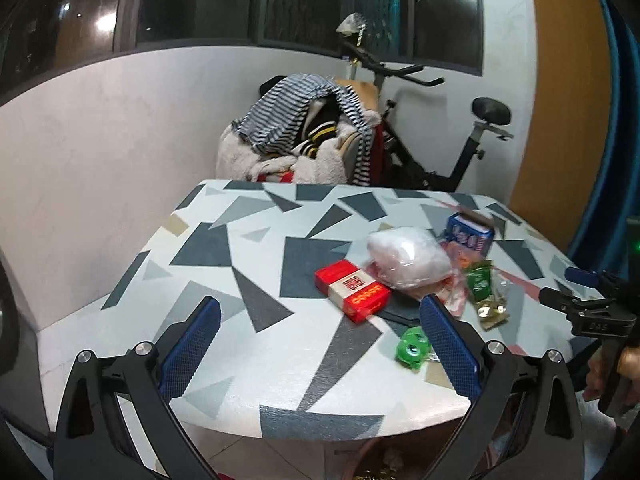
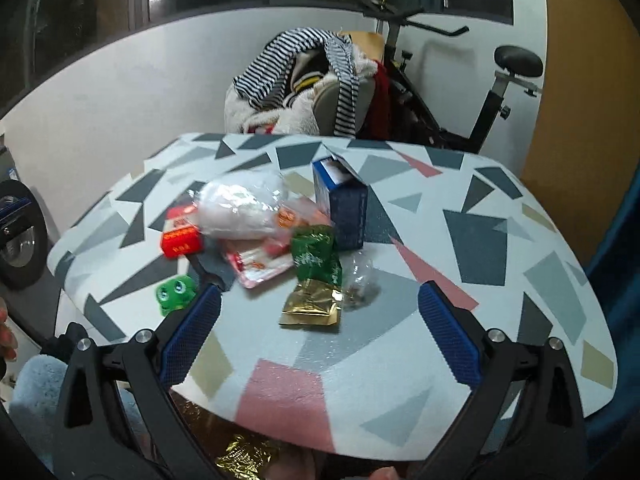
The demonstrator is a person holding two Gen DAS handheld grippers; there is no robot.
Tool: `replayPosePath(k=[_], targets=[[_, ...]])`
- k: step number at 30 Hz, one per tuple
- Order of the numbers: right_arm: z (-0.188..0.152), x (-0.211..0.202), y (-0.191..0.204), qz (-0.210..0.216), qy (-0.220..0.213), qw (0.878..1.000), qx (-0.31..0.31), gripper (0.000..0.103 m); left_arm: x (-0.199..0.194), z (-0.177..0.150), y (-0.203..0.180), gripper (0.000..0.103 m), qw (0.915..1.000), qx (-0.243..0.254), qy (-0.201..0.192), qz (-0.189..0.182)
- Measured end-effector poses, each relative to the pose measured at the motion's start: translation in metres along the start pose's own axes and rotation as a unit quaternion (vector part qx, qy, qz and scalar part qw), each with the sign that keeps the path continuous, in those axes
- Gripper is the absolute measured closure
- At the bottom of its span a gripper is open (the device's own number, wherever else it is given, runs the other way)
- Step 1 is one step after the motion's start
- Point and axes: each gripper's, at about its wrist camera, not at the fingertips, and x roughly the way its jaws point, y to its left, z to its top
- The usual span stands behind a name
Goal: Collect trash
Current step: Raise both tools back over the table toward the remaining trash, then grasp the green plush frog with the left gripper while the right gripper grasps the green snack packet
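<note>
Trash lies in a cluster on the patterned table (image 1: 256,248) (image 2: 500,264): a red and white box (image 1: 352,290) (image 2: 180,236), a clear plastic bag (image 1: 404,256) (image 2: 240,210), a blue carton (image 1: 470,234) (image 2: 342,204), a red-printed wrapper (image 2: 260,260), a green and gold packet (image 1: 486,294) (image 2: 314,280), a clear crumpled piece (image 2: 360,276) and a small green toy-like item (image 1: 412,348) (image 2: 176,292). My left gripper (image 1: 320,344) stands open near the table's front edge, the red box just beyond it. My right gripper (image 2: 320,332) is open, the gold packet between and just beyond its fingers.
Behind the table a chair piled with clothes (image 1: 304,136) (image 2: 304,88) and an exercise bike (image 1: 448,136) (image 2: 480,92) stand against the white wall. Below the table's front edge sits a bin with gold foil trash (image 2: 244,456). A hand (image 1: 616,376) holds the other gripper at the right.
</note>
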Motion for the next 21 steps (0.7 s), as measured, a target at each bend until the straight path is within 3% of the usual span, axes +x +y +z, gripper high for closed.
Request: replayPosePath(k=[5,6,8,14,21], targets=[[-0.002,0.028,-0.011,0.03,0.011,0.999,0.002,0.008,0.02,-0.008,0.004,0.006,0.9994,-0.031,0.018,-0.007],[-0.001,0.033,-0.012,0.039,0.011,0.999,0.004,0.013,0.022,-0.009,0.004,0.006,0.9994,-0.03,0.017,-0.007],[0.001,0.045,-0.013,0.051,0.017,0.999,0.003,0.032,0.026,-0.012,0.0,0.006,0.9996,-0.021,0.016,-0.006],[0.01,0.08,-0.007,0.073,0.045,0.996,0.01,0.054,0.039,-0.018,-0.007,0.006,0.9988,-0.022,0.03,-0.03],[0.008,0.113,0.003,0.039,0.087,0.995,0.011,0.055,0.05,-0.029,-0.017,0.006,0.9967,-0.027,0.052,-0.057]])
